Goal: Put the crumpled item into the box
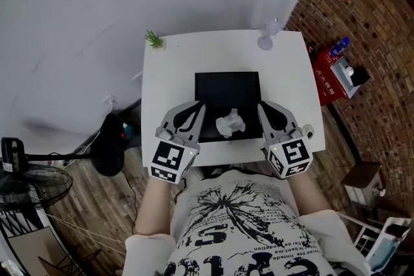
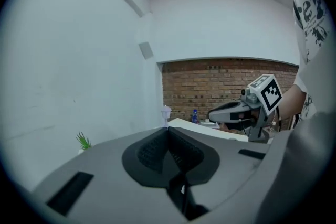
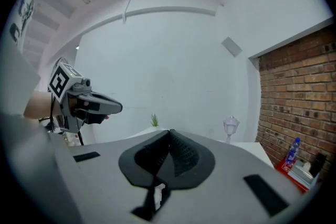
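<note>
1. White wall (image 1: 97,10): we are seeing it run behind the far and left sides of the scene. A brick wall (image 1: 369,3) is closing off the right side.

2. White table (image 1: 168,74): it is standing against the white wall, and we are looking steeply down on it.

3. Person (image 1: 239,229): we are noting a white shirt with black print at the near edge. Both forearms are reaching toward the table.

4. Standing fan (image 1: 26,184): it is sitting on the floor, well to the left of the table.

5. Black box (image 1: 226,90): it is lying open in the middle of the table.

6. Left gripper (image 1: 198,106): it is hovering at the box's near left corner. We are reading its jaws as pressed together with nothing between them.

7. Right gripper (image 1: 262,106): it is hovering at the box's near right corner, and its jaws are likewise closed and empty.

8. Crumpled paper (image 1: 230,122): this white piece is lying in the near half of the box, between the two grippers and touched by neither.

9. Small green plant (image 1: 154,39): it is standing at the table's far left corner.

10. Small lamp ornament (image 1: 267,35): it is standing at the far right corner.
</note>
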A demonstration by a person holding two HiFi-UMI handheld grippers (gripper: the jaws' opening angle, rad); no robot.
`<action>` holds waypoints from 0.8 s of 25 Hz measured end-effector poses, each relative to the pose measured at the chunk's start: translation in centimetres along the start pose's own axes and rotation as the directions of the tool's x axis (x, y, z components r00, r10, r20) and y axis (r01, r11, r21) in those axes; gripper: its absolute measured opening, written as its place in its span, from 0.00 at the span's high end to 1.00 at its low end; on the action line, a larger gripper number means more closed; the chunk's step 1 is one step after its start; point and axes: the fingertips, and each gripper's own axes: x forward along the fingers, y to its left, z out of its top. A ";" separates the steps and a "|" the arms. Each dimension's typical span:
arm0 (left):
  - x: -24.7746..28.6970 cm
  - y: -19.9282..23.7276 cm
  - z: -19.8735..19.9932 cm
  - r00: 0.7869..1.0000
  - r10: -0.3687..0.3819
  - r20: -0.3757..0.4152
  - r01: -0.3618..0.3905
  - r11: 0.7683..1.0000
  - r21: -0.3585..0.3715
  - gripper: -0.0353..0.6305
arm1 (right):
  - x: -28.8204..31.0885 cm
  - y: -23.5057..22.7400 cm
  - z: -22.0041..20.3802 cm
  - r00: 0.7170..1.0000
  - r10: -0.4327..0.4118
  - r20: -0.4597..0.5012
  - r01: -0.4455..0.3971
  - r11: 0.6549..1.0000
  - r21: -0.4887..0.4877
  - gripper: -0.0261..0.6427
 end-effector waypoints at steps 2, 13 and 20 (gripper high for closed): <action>-1.5 0.3 0.8 0.998 0.027 0.049 -0.027 1.000 -0.004 0.93 | -0.5 0.5 0.7 1.000 0.001 0.015 0.000 1.000 -0.025 0.94; -5.1 0.9 3.5 0.982 0.067 0.176 -0.063 0.998 -0.028 0.93 | -2.0 1.6 3.7 0.996 -0.005 0.085 0.010 0.998 -0.055 0.94; -3.9 1.5 3.5 0.985 0.080 0.154 -0.075 0.996 -0.040 0.93 | -2.0 1.7 3.6 0.996 0.013 0.086 -0.009 0.999 -0.052 0.94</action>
